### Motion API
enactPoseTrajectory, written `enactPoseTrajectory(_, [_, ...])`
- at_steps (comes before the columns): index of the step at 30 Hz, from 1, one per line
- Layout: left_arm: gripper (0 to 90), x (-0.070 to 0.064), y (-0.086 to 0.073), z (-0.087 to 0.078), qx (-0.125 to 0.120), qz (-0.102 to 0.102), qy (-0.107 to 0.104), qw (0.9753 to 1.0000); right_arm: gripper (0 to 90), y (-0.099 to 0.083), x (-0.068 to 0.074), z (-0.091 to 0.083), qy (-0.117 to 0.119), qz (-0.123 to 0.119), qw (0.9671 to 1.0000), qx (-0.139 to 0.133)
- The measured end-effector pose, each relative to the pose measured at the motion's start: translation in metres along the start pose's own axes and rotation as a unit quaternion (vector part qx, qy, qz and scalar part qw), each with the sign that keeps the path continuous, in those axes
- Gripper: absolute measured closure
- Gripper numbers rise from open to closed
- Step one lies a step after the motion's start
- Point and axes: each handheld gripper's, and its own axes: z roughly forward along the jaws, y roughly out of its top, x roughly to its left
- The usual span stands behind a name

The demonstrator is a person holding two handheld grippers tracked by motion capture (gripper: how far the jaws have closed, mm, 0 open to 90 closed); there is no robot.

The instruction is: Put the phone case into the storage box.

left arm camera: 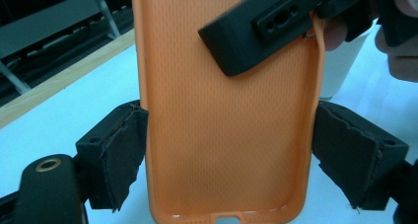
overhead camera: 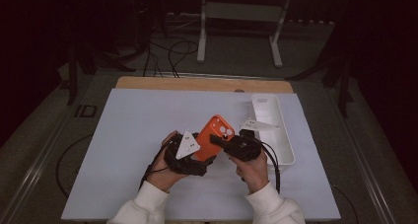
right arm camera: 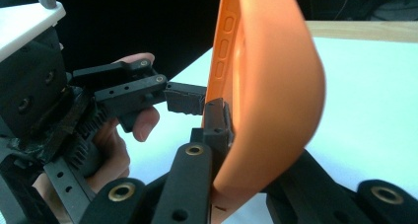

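Held off the table between both grippers, just left of the white tray (overhead camera: 286, 135), the orange case (overhead camera: 213, 135) looks mid-handover or mid-flex: left gripper (overhead camera: 199, 157) clamps its side edges, right gripper (overhead camera: 217, 141) pinches one rim, so next likely one lets go.

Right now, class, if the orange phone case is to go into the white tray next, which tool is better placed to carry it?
Right. The right tool grips the orange phone case and sits beside the white tray; the left tool lies farther away.
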Motion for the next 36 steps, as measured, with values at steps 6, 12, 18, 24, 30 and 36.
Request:
enactPoseTrajectory(6, [15.9, 0.005, -0.001, -0.004, 0.000, -0.008, 0.000, 1.0000, 85.0, 0.004, 0.004, 0.000, -0.009, -0.018, 0.9998, 0.002])
enactPoseTrajectory(12, [15.6, 0.010, -0.001, -0.009, -0.005, -0.021, -0.007, 0.9997, 85.1, 0.005, 0.005, -0.001, -0.008, -0.027, 0.9996, 0.005])
enactPoseTrajectory(18, [15.5, 0.015, -0.003, -0.011, -0.006, -0.037, -0.022, 0.9991, 85.0, 0.006, 0.004, -0.002, -0.004, -0.027, 0.9996, 0.005])
enactPoseTrajectory(24, [17.0, 0.019, -0.007, -0.010, 0.000, -0.049, -0.033, 0.9982, 84.9, 0.008, 0.002, -0.008, 0.009, -0.027, 0.9996, 0.004])
enactPoseTrajectory(30, [19.9, 0.018, -0.010, -0.007, 0.005, -0.053, -0.054, 0.9971, 84.8, 0.007, 0.003, -0.012, 0.025, -0.033, 0.9991, 0.007])
enactPoseTrajectory(36, [24.9, 0.017, -0.011, -0.006, 0.005, -0.052, -0.085, 0.9950, 84.9, 0.007, 0.004, -0.013, 0.033, -0.043, 0.9985, 0.010])
